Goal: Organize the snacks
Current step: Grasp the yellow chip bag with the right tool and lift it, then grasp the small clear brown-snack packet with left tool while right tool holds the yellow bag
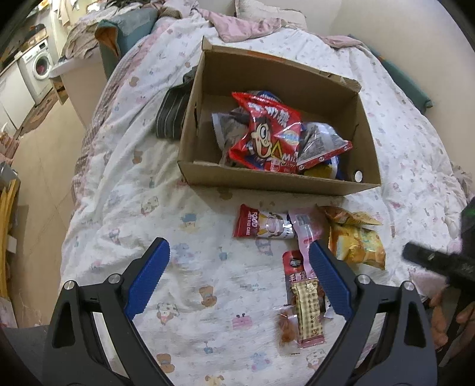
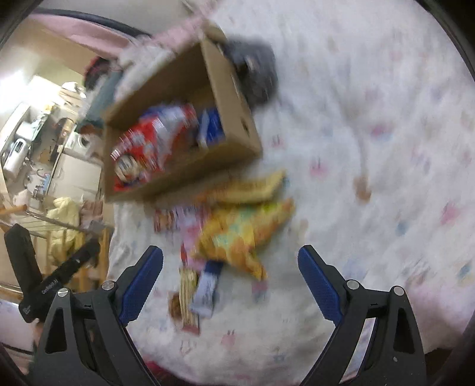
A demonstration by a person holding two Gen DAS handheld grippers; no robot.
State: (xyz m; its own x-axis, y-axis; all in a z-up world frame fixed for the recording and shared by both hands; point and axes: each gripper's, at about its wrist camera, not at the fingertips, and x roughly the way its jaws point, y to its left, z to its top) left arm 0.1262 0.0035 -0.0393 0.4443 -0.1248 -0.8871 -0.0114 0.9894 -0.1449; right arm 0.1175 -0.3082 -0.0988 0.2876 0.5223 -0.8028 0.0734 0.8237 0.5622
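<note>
A cardboard box [image 1: 267, 182] stands on the bed and holds several snack bags, with a big red bag [image 1: 267, 133] on top. In front of it lie loose snacks: a red and white packet [image 1: 261, 225], a pink packet [image 1: 305, 228], yellow bags [image 1: 356, 240], a dark red packet [image 1: 294, 264] and a beige packet [image 1: 308, 311]. My left gripper [image 1: 237, 252] is open and empty above the sheet, left of the loose snacks. My right gripper [image 2: 230, 255] is open and empty above the yellow bag [image 2: 237, 234]; that view is blurred. The box [image 2: 184, 181] shows there too.
The bed has a white printed sheet [image 1: 148, 178] and a pink blanket [image 1: 243, 23] at the back. A dark striped cloth [image 1: 172, 112] lies left of the box. The floor and a washing machine [image 1: 38, 68] are off the bed's left edge.
</note>
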